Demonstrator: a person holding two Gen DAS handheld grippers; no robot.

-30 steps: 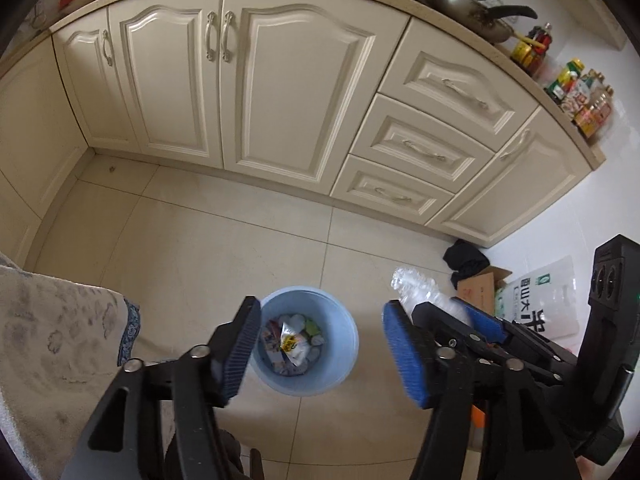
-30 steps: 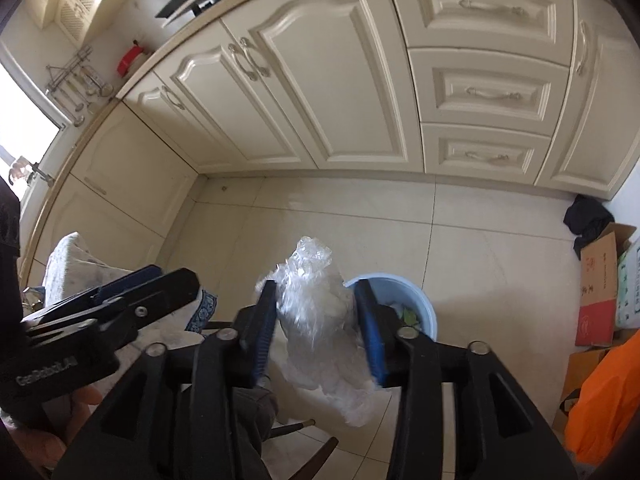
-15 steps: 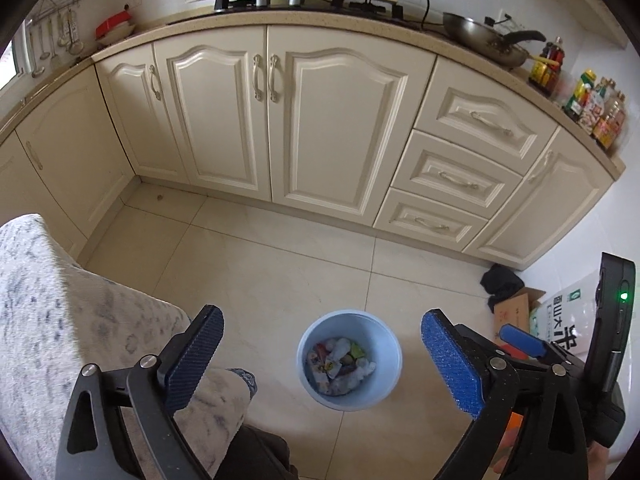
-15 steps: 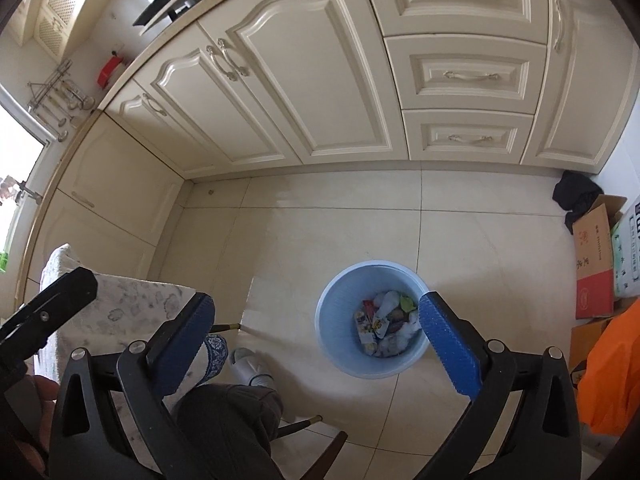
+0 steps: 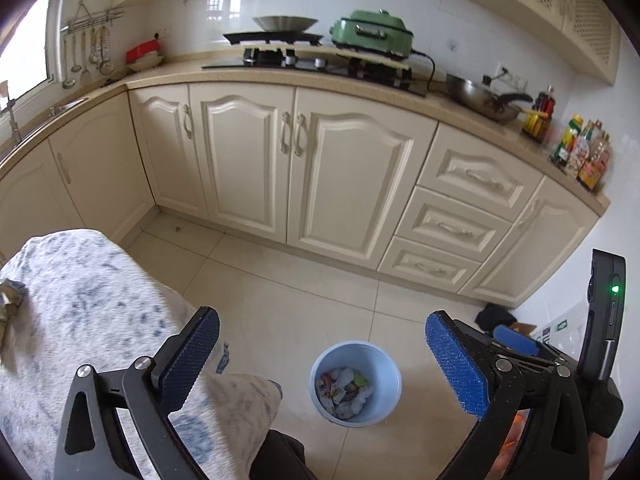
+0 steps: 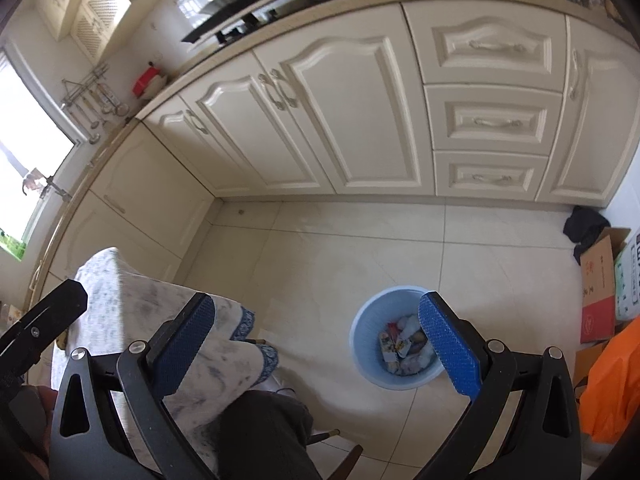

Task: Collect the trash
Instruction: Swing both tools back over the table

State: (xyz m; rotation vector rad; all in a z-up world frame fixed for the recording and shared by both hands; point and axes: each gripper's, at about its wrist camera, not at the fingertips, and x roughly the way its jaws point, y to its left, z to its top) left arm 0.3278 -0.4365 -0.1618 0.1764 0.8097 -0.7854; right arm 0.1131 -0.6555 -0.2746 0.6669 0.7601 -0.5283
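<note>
On the floor tiles, below and ahead of both claws, stands the blue bin (image 5: 356, 384), upright and holding mixed wrappers and scraps (image 5: 344, 390). Placed beside the cloth-covered surface (image 5: 80, 320), likely so trash can be dropped straight down from its edge.

Left claw (image 5: 320, 360): spread wide, nothing between the pads, held high with the bin framed between its fingers. Right claw (image 6: 316, 348): also spread wide and empty, its right pad overlapping the bin's rim in view.

One crumpled item (image 5: 10, 300) lies at the surface's far left edge; possibly more trash, too blurred to tell. Judgement: both claws are free for the next pickup.
</note>
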